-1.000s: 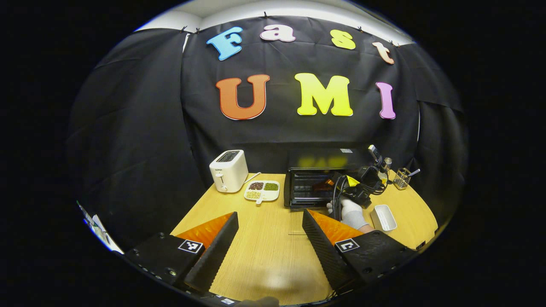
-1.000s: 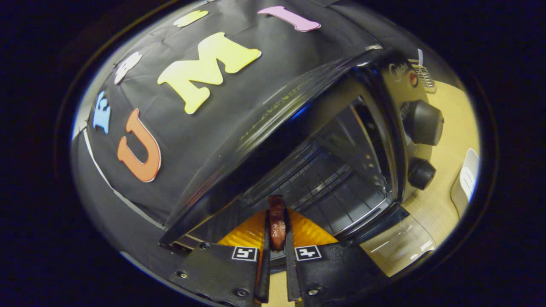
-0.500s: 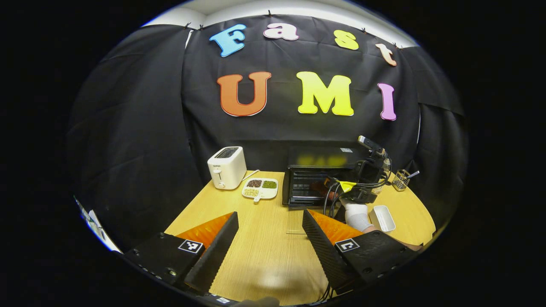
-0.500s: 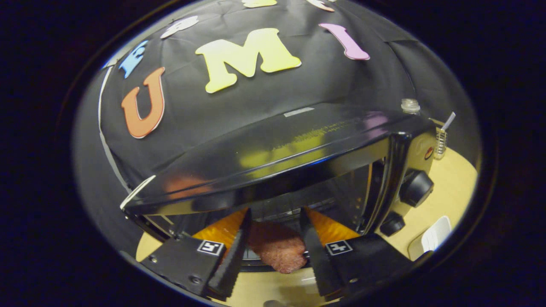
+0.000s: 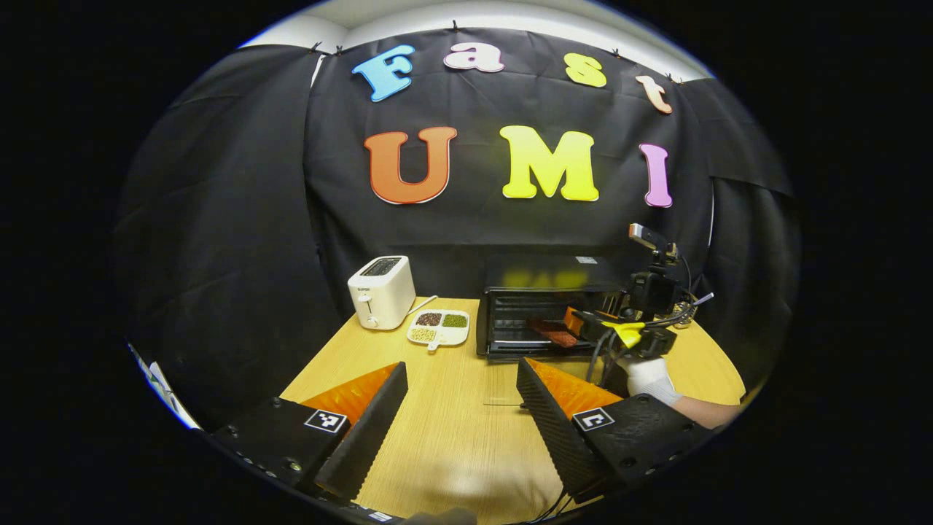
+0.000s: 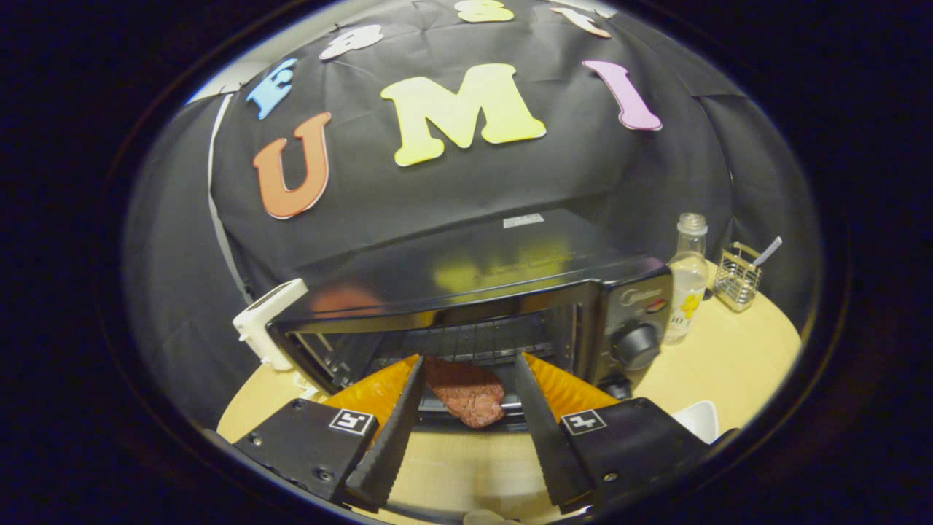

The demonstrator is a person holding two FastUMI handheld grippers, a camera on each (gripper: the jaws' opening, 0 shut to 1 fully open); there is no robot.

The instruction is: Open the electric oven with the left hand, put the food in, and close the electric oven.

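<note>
Oven (image 6: 466, 292) is black and glossy, door down, wire rack visible. Reddish-brown meat slab (image 6: 466, 390) lies flat at the oven's front opening. Right gripper (image 6: 466, 415) is spread wide just in front of the oven, holding nothing. Left gripper (image 5: 459, 408), well back from the oven, is also spread and empty.

Black oven (image 6: 466, 270), reddish-brown meat (image 6: 466, 391), white toaster (image 5: 380, 291) (on a wood-grain table (image 5: 452, 430)).
</note>
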